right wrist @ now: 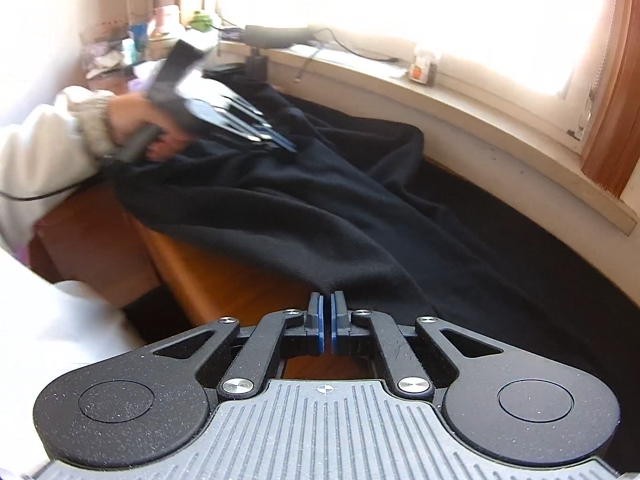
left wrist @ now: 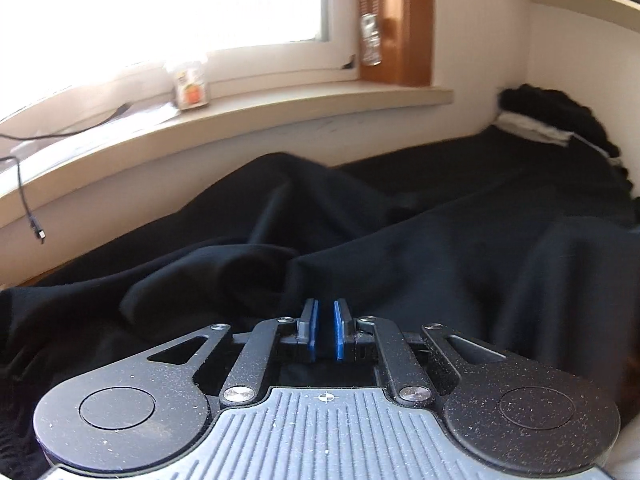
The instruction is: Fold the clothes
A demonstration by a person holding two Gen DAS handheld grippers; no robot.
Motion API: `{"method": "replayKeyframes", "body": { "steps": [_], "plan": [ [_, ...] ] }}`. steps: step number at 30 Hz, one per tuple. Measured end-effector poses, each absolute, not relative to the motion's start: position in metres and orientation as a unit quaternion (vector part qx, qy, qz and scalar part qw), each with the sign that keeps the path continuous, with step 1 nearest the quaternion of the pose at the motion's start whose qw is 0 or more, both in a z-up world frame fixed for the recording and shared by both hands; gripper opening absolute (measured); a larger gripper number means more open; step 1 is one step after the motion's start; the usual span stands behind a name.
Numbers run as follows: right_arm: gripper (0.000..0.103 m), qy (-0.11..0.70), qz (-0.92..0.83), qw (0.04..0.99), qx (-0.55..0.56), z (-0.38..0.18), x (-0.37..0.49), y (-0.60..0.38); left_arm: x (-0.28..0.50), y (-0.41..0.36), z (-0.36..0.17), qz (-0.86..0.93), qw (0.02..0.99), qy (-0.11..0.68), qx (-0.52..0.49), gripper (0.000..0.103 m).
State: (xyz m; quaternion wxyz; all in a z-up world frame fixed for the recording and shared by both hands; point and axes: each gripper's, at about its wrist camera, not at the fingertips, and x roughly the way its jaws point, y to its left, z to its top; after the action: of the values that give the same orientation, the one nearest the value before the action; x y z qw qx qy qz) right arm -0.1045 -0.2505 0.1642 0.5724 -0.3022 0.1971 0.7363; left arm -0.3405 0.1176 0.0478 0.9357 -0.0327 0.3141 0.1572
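Observation:
A large black garment point(left wrist: 400, 248) lies rumpled over a dark-covered surface below a window. In the left wrist view my left gripper point(left wrist: 325, 308) has its blue pads close together, with a fold of the black cloth between them. The right wrist view shows the same garment point(right wrist: 320, 208) draped over a wooden edge, and my right gripper point(right wrist: 326, 300) shut on a pinched point of its hem. My left gripper point(right wrist: 286, 145) appears blurred at the upper left, held by a hand in a white sleeve point(right wrist: 48, 140), its fingers on the raised cloth.
A pale windowsill point(left wrist: 280, 108) runs along the far side, carrying a small jar point(left wrist: 191, 86) and a dangling cable point(left wrist: 28, 200). A dark pile with white cloth point(left wrist: 560, 120) sits in the right corner. The wooden frame point(right wrist: 224, 280) is exposed at the left, and clutter point(right wrist: 132, 44) stands beyond it.

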Motion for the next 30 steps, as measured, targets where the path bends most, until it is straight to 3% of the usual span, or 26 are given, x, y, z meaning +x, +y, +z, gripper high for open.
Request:
{"method": "replayKeyframes", "body": {
  "steps": [14,18,22,26,27,29,30],
  "plan": [
    [0.004,0.262,0.742,0.508,-0.350,0.131,-0.142,-0.289,-0.354,0.130,0.037,0.176,0.935,0.308,-0.031,0.012],
    [0.004,0.253,0.738,0.520,-0.349,0.135,-0.138,-0.290,-0.359,0.116,0.046,0.182,0.939,0.290,-0.007,0.057],
    [0.005,0.246,0.732,0.533,-0.346,0.139,-0.131,-0.289,-0.368,0.103,0.044,0.193,0.933,0.302,0.032,0.066],
    [0.005,0.240,0.727,0.541,-0.348,0.140,-0.128,-0.286,-0.377,0.106,0.039,0.192,0.929,0.316,0.008,0.065],
    [0.005,0.240,0.726,0.542,-0.349,0.140,-0.127,-0.284,-0.378,0.107,0.037,0.182,0.930,0.320,-0.003,0.054],
    [0.005,0.240,0.725,0.543,-0.351,0.140,-0.127,-0.282,-0.379,0.110,0.033,0.162,0.931,0.326,-0.020,0.047],
    [0.005,0.240,0.724,0.542,-0.352,0.139,-0.128,-0.282,-0.380,0.111,0.032,0.159,0.932,0.324,-0.024,0.037]
  ]
}}
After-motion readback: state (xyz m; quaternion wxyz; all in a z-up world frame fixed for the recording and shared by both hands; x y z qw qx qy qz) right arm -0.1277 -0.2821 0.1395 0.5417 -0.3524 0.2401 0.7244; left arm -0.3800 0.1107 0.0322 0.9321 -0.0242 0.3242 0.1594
